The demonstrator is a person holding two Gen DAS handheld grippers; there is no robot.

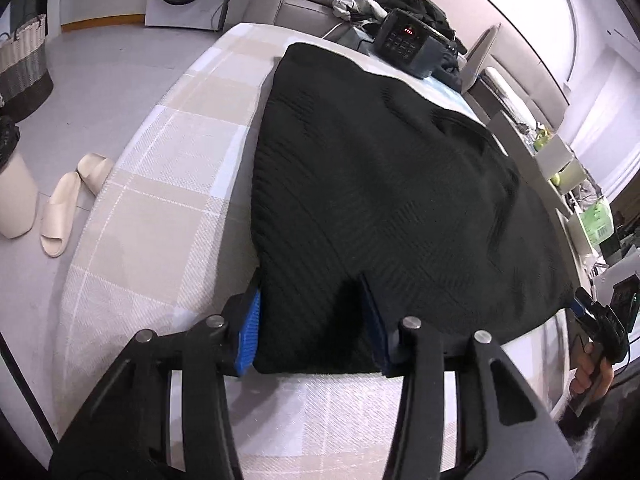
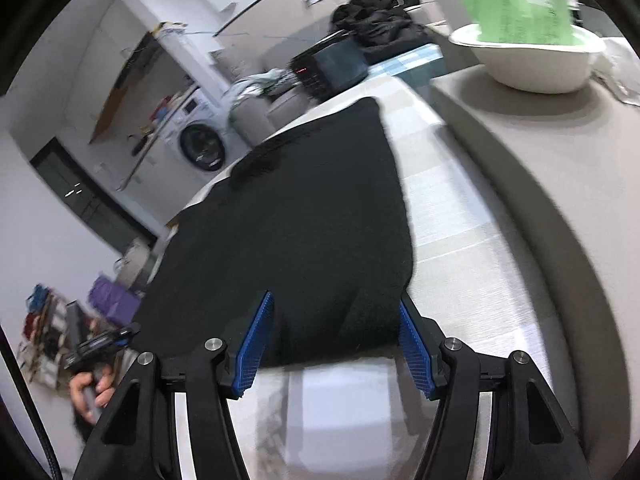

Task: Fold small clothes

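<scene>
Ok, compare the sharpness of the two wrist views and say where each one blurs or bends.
Left wrist: sharp, the ribbed black knit garment crisp, the checked beige table cover bowed by the fisheye. Right wrist: smeared with motion blur, worst at the white bowl and green packet.

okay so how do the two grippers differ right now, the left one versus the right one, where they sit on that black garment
The left gripper sits at the near left corner of the black garment; the right gripper sits at its near right corner. The left jaws stand narrower, the right jaws wider. Both have blue pads, straddle the near edge with cloth between the fingers, and work over the plaid cover.
</scene>
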